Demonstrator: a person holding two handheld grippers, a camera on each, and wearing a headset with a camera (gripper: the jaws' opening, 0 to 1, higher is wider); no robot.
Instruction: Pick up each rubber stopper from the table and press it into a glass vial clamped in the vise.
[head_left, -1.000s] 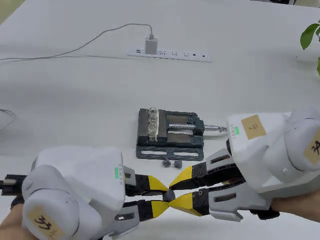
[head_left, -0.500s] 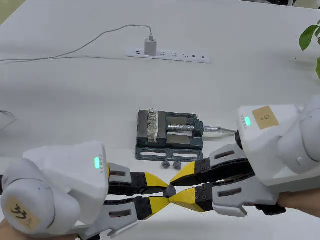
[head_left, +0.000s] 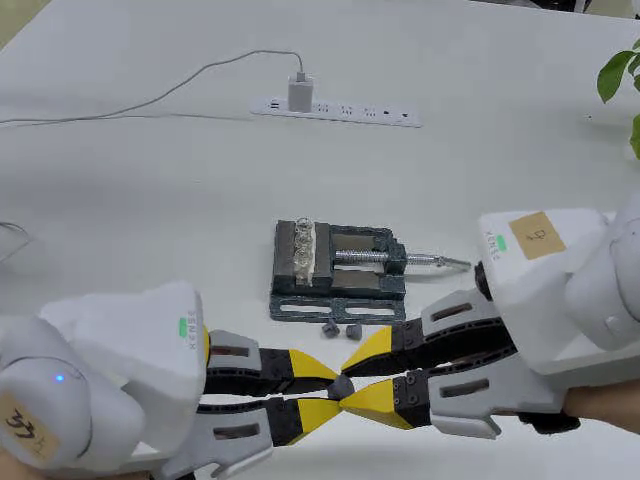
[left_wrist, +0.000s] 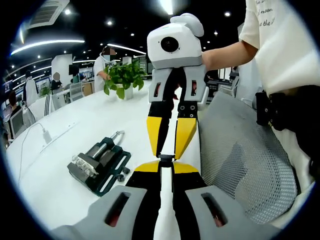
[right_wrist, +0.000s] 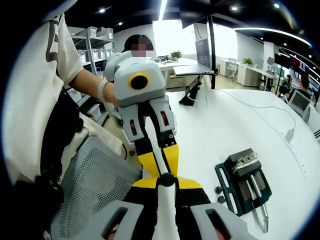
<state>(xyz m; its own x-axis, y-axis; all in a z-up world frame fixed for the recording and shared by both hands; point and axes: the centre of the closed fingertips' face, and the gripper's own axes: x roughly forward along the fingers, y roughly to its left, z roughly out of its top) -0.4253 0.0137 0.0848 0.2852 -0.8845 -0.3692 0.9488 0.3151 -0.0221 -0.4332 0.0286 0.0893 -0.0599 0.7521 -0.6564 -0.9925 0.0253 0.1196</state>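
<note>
A white power strip (head_left: 335, 108) lies near the far edge of the white desk (head_left: 150, 200), with a white charger (head_left: 301, 92) plugged in. Its thin cable (head_left: 150, 98) runs to the left edge. Green plant leaves (head_left: 622, 75) poke in at the right edge. A grey mesh thing (left_wrist: 240, 165), maybe a chair, stands by the near edge.

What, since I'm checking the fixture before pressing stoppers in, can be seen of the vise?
The vise is dark grey metal, flat on the white table. A slotted flange runs along its near edge, and a silver screw sticks out to the right. Its jaws clamp a row of clear glass vials, upright, at the left end. Two rubber stoppers lie in front of it.
</note>
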